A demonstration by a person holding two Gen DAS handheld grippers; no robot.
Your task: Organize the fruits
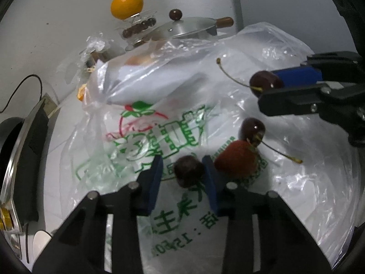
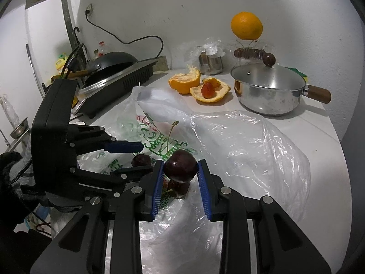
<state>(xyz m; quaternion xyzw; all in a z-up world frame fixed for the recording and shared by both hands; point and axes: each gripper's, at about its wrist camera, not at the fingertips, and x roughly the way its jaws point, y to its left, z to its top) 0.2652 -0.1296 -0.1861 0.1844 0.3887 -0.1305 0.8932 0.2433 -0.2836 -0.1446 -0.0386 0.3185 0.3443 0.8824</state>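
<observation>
Right gripper [image 2: 180, 167] pinching a stemmed cherry [image 2: 180, 165] clear of the bag [image 2: 239, 141], left gripper [image 1: 183, 167] spread around another cherry [image 1: 189, 170], poised to grab

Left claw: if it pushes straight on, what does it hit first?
Most likely the dark cherry already sitting between the left claw pads on the printed plastic bag. Depth is unclear.
</observation>
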